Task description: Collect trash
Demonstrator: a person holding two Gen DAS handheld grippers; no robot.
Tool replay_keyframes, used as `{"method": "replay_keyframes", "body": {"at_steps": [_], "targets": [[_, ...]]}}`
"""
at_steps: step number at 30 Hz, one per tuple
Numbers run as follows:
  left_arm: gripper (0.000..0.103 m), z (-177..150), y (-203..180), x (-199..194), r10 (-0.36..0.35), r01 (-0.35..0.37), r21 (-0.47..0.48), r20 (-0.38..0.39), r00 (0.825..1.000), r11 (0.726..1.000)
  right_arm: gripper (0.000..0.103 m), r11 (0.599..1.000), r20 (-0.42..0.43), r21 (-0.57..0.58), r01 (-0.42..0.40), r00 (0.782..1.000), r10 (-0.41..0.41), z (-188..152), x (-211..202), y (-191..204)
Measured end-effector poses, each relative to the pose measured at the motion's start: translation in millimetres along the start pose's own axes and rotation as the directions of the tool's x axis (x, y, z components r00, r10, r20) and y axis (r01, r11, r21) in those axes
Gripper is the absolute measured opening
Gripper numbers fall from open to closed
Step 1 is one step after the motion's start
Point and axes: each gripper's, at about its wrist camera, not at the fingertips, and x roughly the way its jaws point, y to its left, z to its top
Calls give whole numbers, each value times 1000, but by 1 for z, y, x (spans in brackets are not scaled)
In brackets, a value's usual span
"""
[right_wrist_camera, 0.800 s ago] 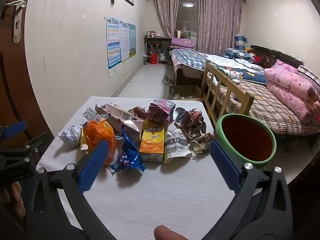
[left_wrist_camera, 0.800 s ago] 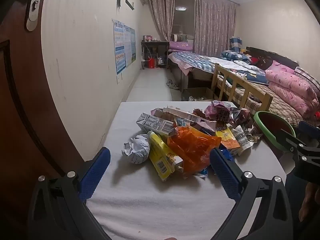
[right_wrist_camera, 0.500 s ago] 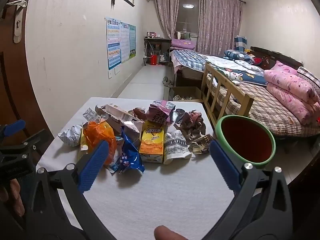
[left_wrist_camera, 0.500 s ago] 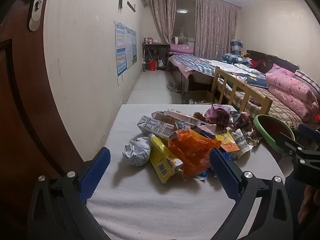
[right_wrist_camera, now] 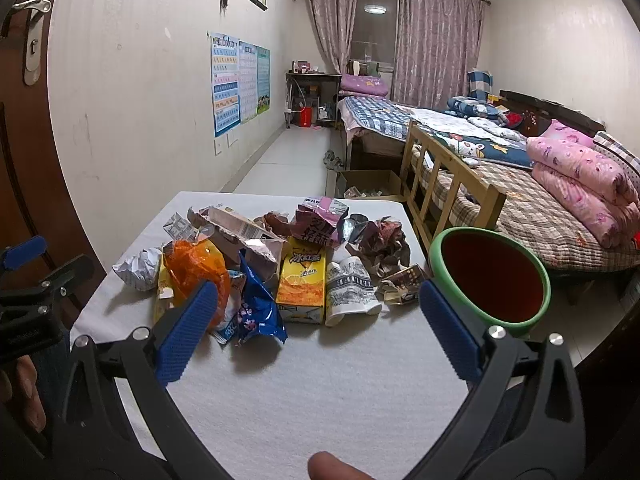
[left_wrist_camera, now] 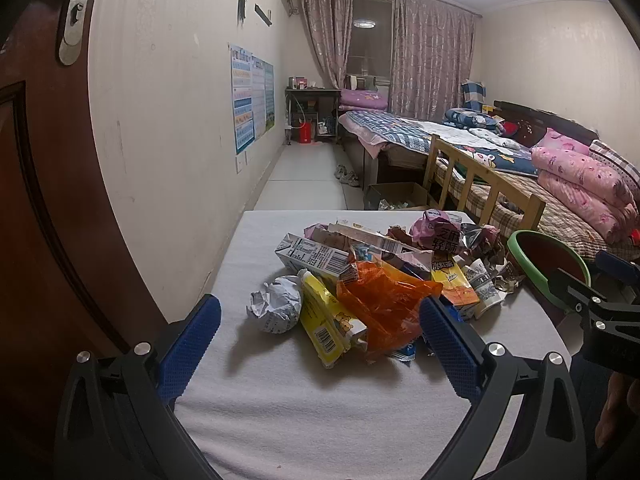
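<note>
A heap of trash lies on the white table: a crumpled silver wrapper, a yellow carton, an orange plastic bag and a white milk carton. In the right wrist view I see the orange bag, a blue wrapper, a yellow tea carton and a white crushed cup. A green-rimmed bin stands at the table's right edge. My left gripper is open and empty before the heap. My right gripper is open and empty.
A brown door and wall stand at the left. A wooden bed frame with pink quilts lies to the right. A cardboard box sits on the floor beyond the table. The right gripper shows in the left wrist view.
Both grippers have drawn back and risen slightly, so the heap sits a little farther and lower in view. Both stay open and empty.
</note>
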Motion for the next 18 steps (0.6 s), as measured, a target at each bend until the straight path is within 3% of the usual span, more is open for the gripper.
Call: {"method": "replay_keyframes", "body": {"at_steps": [18], "targets": [[95, 0, 0, 0, 0, 0, 2, 1, 1000, 1000, 100, 1000, -7, 2, 2, 1000, -2, -1, 2, -2]]}}
